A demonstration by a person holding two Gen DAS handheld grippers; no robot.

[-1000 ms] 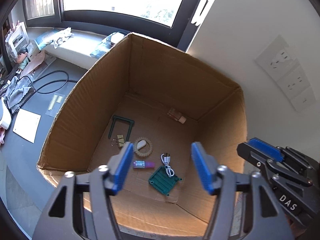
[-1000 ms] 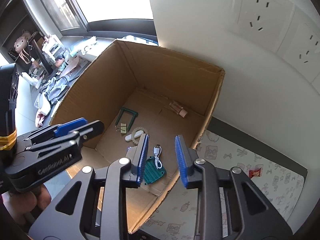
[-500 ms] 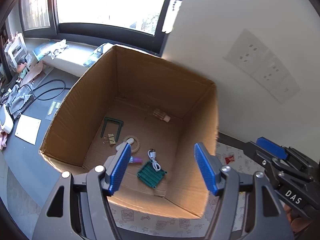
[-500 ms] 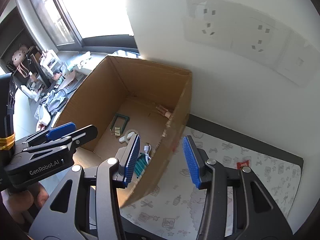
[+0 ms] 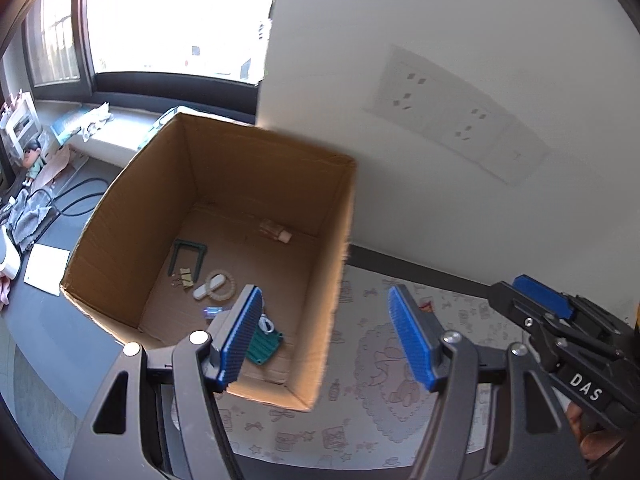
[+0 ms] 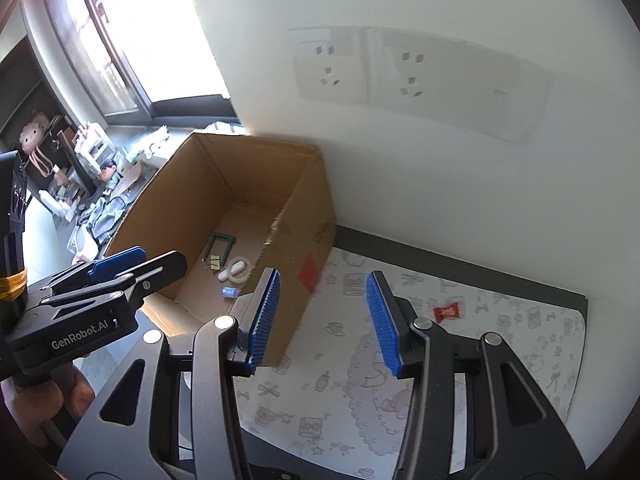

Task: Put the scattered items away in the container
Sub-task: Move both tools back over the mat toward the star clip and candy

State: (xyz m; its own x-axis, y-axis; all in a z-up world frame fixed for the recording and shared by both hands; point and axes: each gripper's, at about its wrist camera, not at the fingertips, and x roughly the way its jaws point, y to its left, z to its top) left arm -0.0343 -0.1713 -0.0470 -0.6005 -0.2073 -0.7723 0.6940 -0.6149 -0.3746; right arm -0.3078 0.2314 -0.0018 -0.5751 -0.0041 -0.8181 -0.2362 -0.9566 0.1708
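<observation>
Both grippers hover empty with fingers wide, the right gripper (image 6: 324,316) seemingly lined up on the red candy (image 6: 447,312) at its two o'clock, alone on the mat (image 6: 500,364) beside the box (image 6: 256,184), left gripper (image 5: 326,336) idle.

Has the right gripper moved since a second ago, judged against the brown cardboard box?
Yes. The right gripper has swung rightward, from above the brown cardboard box to above the patterned white mat; its jaws are wider open.
</observation>
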